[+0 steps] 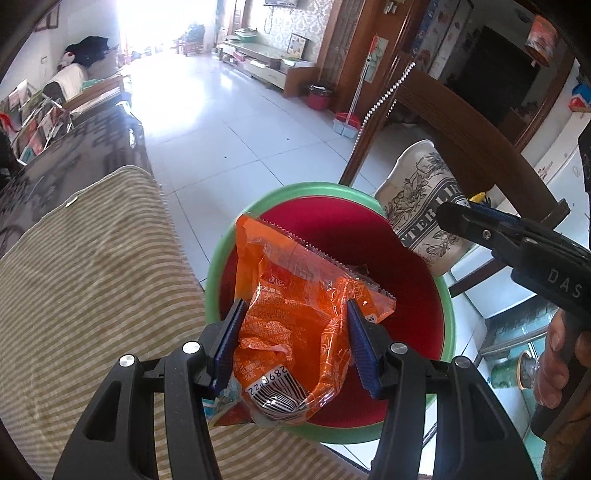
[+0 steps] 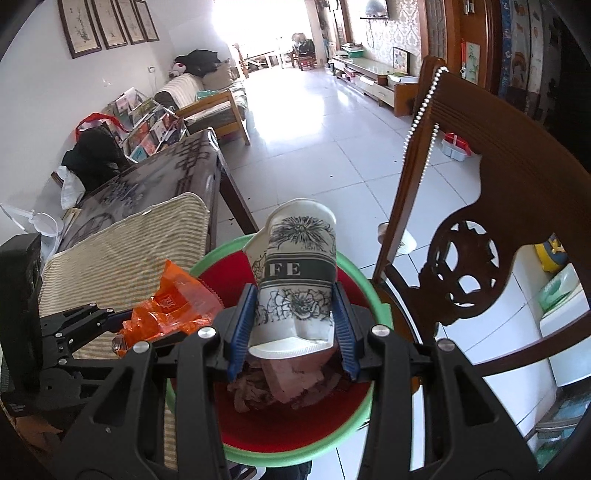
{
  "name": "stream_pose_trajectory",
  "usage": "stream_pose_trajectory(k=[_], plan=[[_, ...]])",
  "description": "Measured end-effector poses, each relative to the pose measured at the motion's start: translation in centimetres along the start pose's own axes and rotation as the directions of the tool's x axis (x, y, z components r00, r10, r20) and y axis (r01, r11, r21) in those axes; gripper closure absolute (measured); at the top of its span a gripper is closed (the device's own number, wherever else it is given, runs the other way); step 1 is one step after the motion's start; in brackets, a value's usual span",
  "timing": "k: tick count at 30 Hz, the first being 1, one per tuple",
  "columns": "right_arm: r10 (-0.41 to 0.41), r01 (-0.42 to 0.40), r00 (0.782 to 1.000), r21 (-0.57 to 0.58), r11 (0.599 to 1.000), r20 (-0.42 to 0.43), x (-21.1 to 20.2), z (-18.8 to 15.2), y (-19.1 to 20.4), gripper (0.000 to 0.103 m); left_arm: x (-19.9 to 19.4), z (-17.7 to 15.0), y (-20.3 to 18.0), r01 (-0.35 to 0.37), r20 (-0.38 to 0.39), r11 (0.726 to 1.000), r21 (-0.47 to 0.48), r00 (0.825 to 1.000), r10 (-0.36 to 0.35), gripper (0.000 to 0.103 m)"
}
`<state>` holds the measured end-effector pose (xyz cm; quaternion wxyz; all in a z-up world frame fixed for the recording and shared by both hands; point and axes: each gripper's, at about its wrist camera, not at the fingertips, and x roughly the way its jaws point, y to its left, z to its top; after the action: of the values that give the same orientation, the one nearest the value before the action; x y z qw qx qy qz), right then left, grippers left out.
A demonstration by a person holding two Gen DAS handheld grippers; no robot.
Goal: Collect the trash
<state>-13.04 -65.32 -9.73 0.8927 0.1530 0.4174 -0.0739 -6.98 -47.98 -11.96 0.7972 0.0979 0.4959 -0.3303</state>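
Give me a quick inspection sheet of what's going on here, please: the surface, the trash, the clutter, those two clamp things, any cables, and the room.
Surface: striped cloth covers the near end of a dark patterned table.
Job's things: orange wrapper and printed paper cup, both held over a green-rimmed bin with a red liner; scraps already lie inside.
Clutter: nothing loose seen on the cloth.
Grippers: left gripper is shut on the orange wrapper; right gripper is shut on the paper cup.
Cables: nothing seen.
Surroundings: carved wooden chair beside the bin, white tiled floor, sofa, framed pictures.
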Motion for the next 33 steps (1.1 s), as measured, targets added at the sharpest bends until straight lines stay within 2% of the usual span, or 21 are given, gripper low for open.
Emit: stream_pose_trajectory(k=[9, 14, 16, 17, 19, 20, 21, 24, 26, 28, 29, 31, 33], plan=[[-0.008, 0.008, 1.000, 0.009, 1.000, -0.011, 0.2, -0.3, -0.3, 0.063, 0.8, 0.3, -0.3, -0.003, -0.017, 1.000, 0.017, 1.000, 0.003, 0.051], [-0.013, 0.013, 1.000, 0.004, 1.000, -0.013, 0.4, -0.3, 0.1, 0.063, 1.3, 0.5, -0.2, 0.000, -0.030, 1.000, 0.031, 1.000, 0.001, 0.047], [-0.025, 0.025, 1.000, 0.005, 1.000, -0.016, 0.6, -0.3, 0.2, 0.062, 1.8, 0.5, -0.3, 0.020, -0.055, 0.999, 0.045, 0.998, -0.018, 0.039], [-0.026, 0.027, 1.000, 0.003, 1.000, -0.017, 0.7, -0.3, 0.2, 0.062, 1.9, 0.5, -0.3, 0.021, -0.061, 0.998, 0.052, 0.998, -0.018, 0.038], [-0.033, 0.032, 0.999, -0.009, 0.999, -0.018, 0.8, -0.3, 0.6, 0.061, 1.3, 0.4, 0.1, 0.006, -0.044, 0.999, 0.048, 0.999, -0.004, 0.031], [-0.037, 0.036, 0.999, -0.014, 0.999, -0.016, 0.8, -0.3, 0.9, 0.059, 1.0, 0.4, 0.5, 0.007, -0.038, 0.999, 0.038, 0.999, -0.005, 0.030], [-0.040, 0.039, 0.999, -0.018, 0.999, -0.013, 0.7, -0.3, 1.1, 0.051, 0.5, 0.3, 1.0, 0.008, -0.028, 1.000, 0.025, 1.000, -0.007, 0.028], [-0.023, 0.023, 1.000, -0.040, 0.999, 0.016, 0.2, -0.3, 2.9, 0.046, -1.9, -0.1, 3.0, -0.038, 0.023, 0.999, -0.001, 0.999, 0.038, 0.022], [0.000, 0.004, 0.998, -0.058, 0.998, 0.055, -0.6, -0.2, 4.5, 0.031, -4.0, -0.3, 4.5, -0.075, 0.073, 0.997, -0.023, 0.994, 0.077, 0.018], [0.027, -0.016, 0.991, -0.087, 0.996, 0.128, -1.9, 0.1, 7.1, 0.009, -6.5, -0.4, 6.3, -0.103, 0.136, 0.993, -0.052, 0.985, 0.110, 0.016], [0.041, -0.024, 0.986, -0.103, 0.994, 0.162, -2.6, 0.3, 8.4, 0.005, -7.9, -0.5, 7.4, -0.119, 0.174, 0.990, -0.070, 0.976, 0.130, 0.015], [0.057, -0.028, 0.974, -0.135, 0.990, 0.221, -3.8, 0.5, 11.2, 0.004, -10.4, -0.6, 9.1, -0.129, 0.240, 0.987, -0.098, 0.959, 0.150, 0.011], [0.065, -0.021, 0.965, -0.171, 0.985, 0.255, -4.6, 0.8, 14.6, 0.004, -14.2, -1.2, 11.6, -0.141, 0.337, 0.981, -0.130, 0.925, 0.177, 0.008]])
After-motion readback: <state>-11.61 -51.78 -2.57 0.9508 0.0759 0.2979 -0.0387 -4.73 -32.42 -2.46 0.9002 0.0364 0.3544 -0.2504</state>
